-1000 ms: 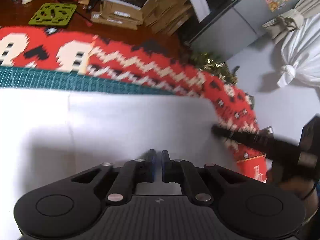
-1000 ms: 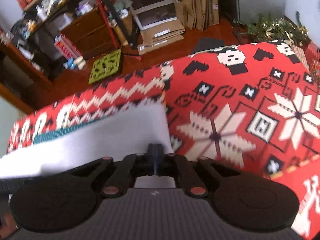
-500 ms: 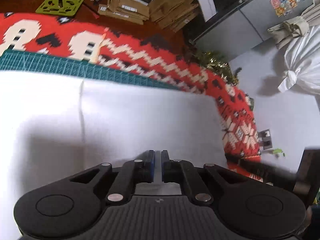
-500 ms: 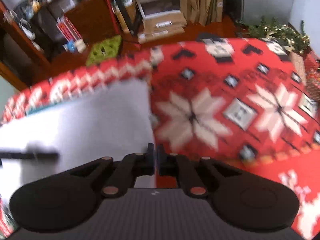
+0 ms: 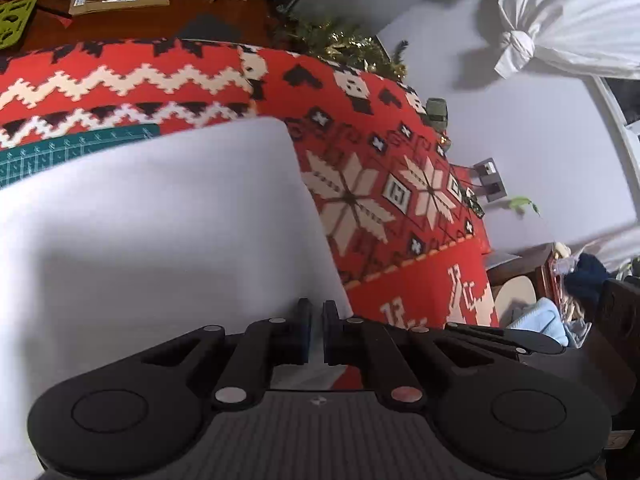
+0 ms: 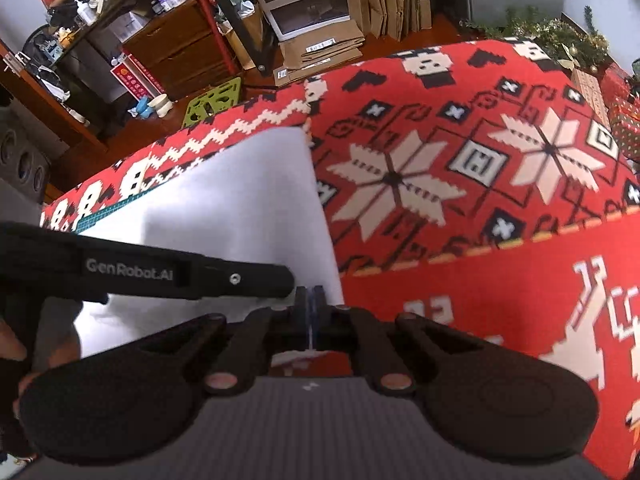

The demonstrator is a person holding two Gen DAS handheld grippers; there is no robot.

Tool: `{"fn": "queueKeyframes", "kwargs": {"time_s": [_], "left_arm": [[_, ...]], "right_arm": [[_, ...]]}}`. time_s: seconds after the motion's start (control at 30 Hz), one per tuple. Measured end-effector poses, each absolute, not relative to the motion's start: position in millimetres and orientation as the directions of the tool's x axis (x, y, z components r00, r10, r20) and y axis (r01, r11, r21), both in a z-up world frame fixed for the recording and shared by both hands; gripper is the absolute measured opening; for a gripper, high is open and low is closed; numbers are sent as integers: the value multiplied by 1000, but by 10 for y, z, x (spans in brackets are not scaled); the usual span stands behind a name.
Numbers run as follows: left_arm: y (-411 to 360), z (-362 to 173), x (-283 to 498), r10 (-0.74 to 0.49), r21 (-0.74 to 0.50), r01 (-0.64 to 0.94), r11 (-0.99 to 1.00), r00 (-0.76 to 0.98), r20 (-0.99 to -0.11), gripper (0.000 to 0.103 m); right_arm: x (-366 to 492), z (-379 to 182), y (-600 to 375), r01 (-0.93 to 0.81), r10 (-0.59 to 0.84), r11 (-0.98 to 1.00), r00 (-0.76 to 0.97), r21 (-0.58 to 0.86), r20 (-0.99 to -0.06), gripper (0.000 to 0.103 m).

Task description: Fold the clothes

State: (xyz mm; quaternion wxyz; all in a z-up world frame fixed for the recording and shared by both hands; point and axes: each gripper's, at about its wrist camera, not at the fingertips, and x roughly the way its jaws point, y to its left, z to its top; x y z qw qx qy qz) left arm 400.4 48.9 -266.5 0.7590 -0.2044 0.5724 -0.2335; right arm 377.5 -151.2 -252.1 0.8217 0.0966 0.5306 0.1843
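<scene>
Left wrist view looks along the left tool, whose jaws stand narrow with a thin slit between the blue pads; the near edge of the white garment runs under the tool body, so whether any cloth is pinched in that slit cannot be told. The garment's left and near parts are cut off by the frame and the tool. It lies flat on the red patterned cloth that covers the worktop, over a green cutting mat of which only a strip shows past its far edge. Right wrist view shows the right tool with jaws pressed together at the garment's near right corner; a scrap of white shows just beneath the pads, but the corner itself is hidden by the tool, so a grip is not certain. Only this view shows the left tool from outside, a dark bar reaching in from the left, its tip just beside the right tool's tip, with fingers of a hand dimly visible at the left edge. Only the left view shows the knotted white curtain on the wall.
</scene>
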Motion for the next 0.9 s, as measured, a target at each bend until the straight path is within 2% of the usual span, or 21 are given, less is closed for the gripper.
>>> {"fn": "queueKeyframes", "kwargs": {"time_s": [0.1,0.13,0.37,0.43,0.63,0.77,0.8,0.9], "left_arm": [[499,-2617,4055,-580,-577,98,811,266,-770,4],[501,-2587,4090,-576,-575,95,812,282,-767,4],[508,-2612,4620,-543,-550,71,832,308,-781,4],[517,-2642,4749,-548,-556,68,829,306,-779,3],[497,-2615,5033,-530,-528,104,843,330,-781,3],[632,-2433,5023,-562,-568,102,816,366,-741,3],[673,-2373,4972,-569,-576,104,811,372,-734,3],[796,-2262,4687,-553,-560,106,822,382,-740,5]], "right_arm": [[3716,-2512,-1605,-182,406,913,356,364,-842,0],[3713,-2497,-1640,-158,399,917,357,367,-844,4],[3885,-2534,-1571,-108,432,898,392,426,-812,4],[3925,-2597,-1548,-83,422,901,395,426,-816,0],[3870,-2652,-1621,-62,433,891,407,449,-804,0],[3896,-2608,-1672,-54,441,886,406,461,-800,0],[3893,-2572,-1688,-57,439,887,416,459,-796,7],[3894,-2489,-1741,-74,433,890,442,450,-785,11]]}}
